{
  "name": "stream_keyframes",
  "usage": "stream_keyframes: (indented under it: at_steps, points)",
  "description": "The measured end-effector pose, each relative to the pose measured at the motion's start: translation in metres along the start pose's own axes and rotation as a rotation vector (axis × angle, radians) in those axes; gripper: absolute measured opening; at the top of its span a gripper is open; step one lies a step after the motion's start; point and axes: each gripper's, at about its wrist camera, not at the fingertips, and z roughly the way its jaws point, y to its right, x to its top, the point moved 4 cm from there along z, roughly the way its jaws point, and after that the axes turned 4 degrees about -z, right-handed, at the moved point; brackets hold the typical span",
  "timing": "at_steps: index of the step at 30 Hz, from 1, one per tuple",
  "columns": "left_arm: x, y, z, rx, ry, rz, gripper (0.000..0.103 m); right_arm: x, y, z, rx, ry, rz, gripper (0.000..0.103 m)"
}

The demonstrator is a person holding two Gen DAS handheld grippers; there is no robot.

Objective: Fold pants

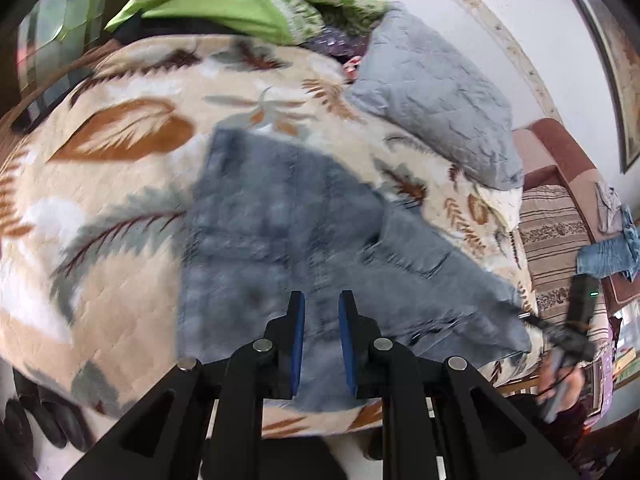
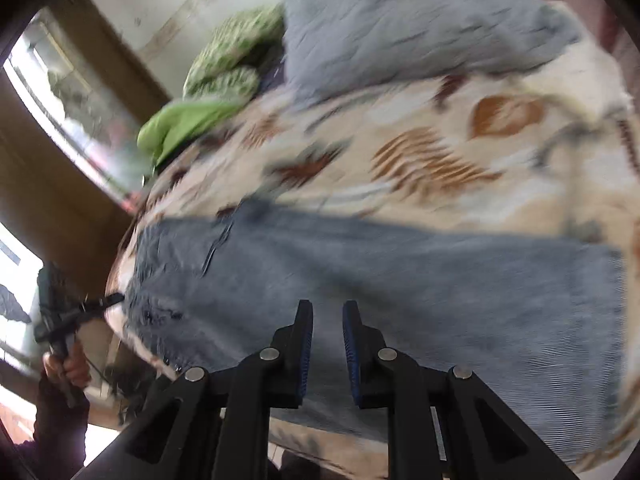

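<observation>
Pants: the grey-blue pants (image 1: 288, 232) lie spread on the leaf-patterned bedspread (image 1: 120, 184), filling the middle and lower part of both wrist views. In the left wrist view a pocket shows right of centre.

Fold so far: they look laid in a long, fairly flat strip, possibly leg over leg already; the blur keeps me from saying how many layers there are.

Left gripper: the left gripper (image 1: 322, 308) hovers over the cloth at bottom centre, its blue pads a narrow gap apart with nothing caught between them.

Right gripper: the right gripper (image 2: 328, 316) sits above the strip in its own view, jaws nearly together and empty. In the left wrist view it shows at the lower right edge, near the pants' corner.

Surroundings: a grey pillow (image 1: 436, 92) and green bedding (image 1: 208, 4) lie toward the top, well apart from the pants.

Left to do: as I judge it, the crosswise folds remain, bringing one end over the other and squaring the bundle.
</observation>
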Motion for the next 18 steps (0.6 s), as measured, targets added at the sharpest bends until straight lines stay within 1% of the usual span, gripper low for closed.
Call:
stream_keyframes:
  at_steps: [2, 4, 6, 8, 9, 11, 14, 16, 18]
  points:
    - [0.008, 0.017, 0.006, -0.011, 0.016, 0.022, 0.018, -0.001, -0.016, 0.022, -0.011, -0.018, -0.011, 0.017]
    - [0.010, 0.028, 0.017, -0.023, 0.011, 0.033, 0.019, -0.002, -0.027, 0.036, -0.003, -0.028, -0.018, 0.017]
    - [0.006, 0.036, 0.037, -0.008, -0.033, 0.045, 0.019, -0.005, -0.038, 0.048, 0.020, -0.050, -0.047, 0.017]
    - [-0.005, 0.038, 0.049, 0.009, -0.087, 0.067, 0.019, -0.017, -0.054, 0.058, 0.074, -0.110, -0.104, 0.017]
    - [-0.015, 0.037, 0.054, 0.028, -0.116, 0.096, 0.019, -0.023, -0.060, 0.059, 0.099, -0.131, -0.132, 0.017]
    - [-0.035, 0.032, 0.054, 0.065, -0.144, 0.155, 0.019, -0.038, -0.073, 0.056, 0.135, -0.158, -0.209, 0.017]
    - [-0.060, 0.025, 0.041, 0.078, -0.168, 0.223, 0.019, -0.060, -0.080, 0.053, 0.149, -0.211, -0.311, 0.017]
    - [-0.067, 0.017, 0.037, 0.074, -0.195, 0.210, 0.019, -0.065, -0.074, 0.052, 0.155, -0.219, -0.307, 0.018]
    - [-0.066, 0.014, 0.033, 0.055, -0.203, 0.173, 0.018, -0.061, -0.066, 0.045, 0.189, -0.201, -0.265, 0.018]
